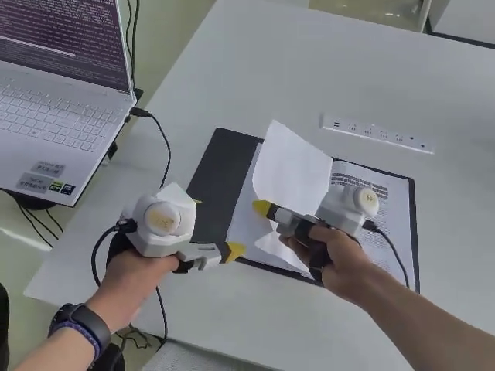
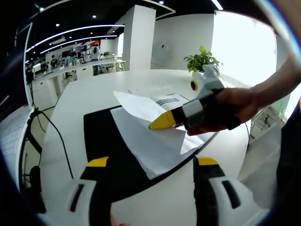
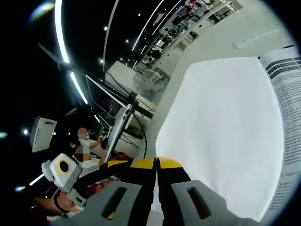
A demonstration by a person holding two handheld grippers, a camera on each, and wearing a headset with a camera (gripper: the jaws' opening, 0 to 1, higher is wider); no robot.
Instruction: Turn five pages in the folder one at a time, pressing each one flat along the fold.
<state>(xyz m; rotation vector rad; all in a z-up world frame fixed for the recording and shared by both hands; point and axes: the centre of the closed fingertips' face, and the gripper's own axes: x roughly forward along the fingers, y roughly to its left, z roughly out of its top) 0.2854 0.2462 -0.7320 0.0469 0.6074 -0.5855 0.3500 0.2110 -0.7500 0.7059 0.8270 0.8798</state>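
Toward the front edge of the white worktop, the right hand-held gripper, jaws pressed together, pinches a white page lifted above the open black folder. The left hand-held gripper hovers spread and empty at the folder's near edge. The turn looks half done: the sheet likely needs laying over, then pressing along the fold. A laptop sits at the left edge, a power strip lies beyond the folder, and an open-plan office surrounds.
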